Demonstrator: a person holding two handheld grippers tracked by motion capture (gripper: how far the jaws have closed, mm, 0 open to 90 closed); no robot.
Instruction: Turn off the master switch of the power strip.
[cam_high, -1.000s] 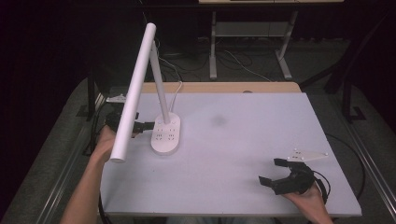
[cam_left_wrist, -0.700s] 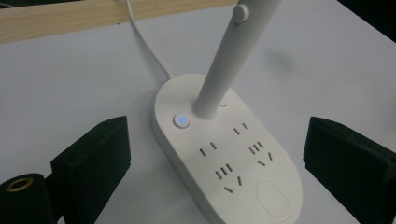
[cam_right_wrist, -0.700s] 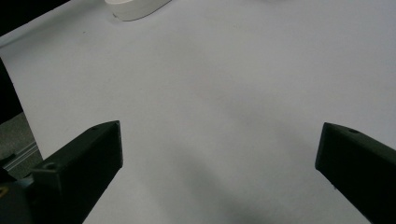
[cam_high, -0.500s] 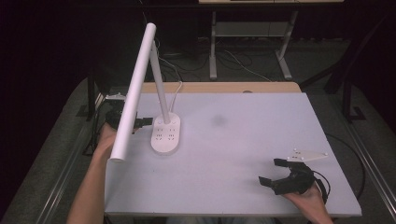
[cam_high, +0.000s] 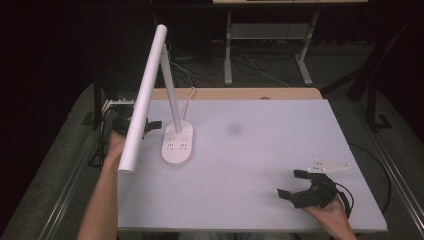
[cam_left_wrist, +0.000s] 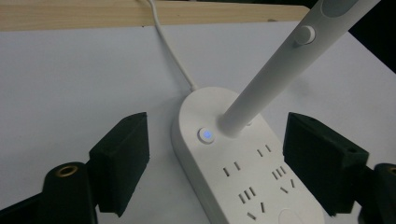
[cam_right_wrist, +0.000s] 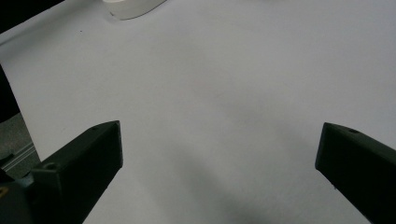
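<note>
- My left gripper (cam_left_wrist: 215, 154) has its two black fingers (cam_left_wrist: 122, 161) spread wide on either side of the lamp base (cam_left_wrist: 243, 177); they have just been closing, but the pads are not touching it — white counter shows between each finger and the base.
- In the left gripper view the base lies between the fingers: a white oval block with socket slots on its top and a small round button (cam_left_wrist: 206, 135) glowing blue beside the foot of the stem.
- The lamp stem (cam_left_wrist: 275, 79) rises from the base at a tilt, up and to the right, with a little round knob on its side near the top of that view.
- A white cord (cam_left_wrist: 170, 51) runs from the far end of the base toward the wooden strip along the counter's back edge.
- From the high view I see my left gripper (cam_high: 150, 126) at the left side of the counter (cam_high: 280, 150), just beside the base (cam_high: 178, 145), partly hidden behind the long white lamp head (cam_high: 142, 100) that slants overhead.
- My right gripper (cam_high: 292, 184) sits well apart at the near right corner, its fingers (cam_high: 300, 174) open and holding nothing — bare counter lies between them.
- In the right gripper view the open fingers (cam_right_wrist: 79, 163) frame plain white counter, with the rounded end of the base (cam_right_wrist: 133, 8) at the top edge.
</note>
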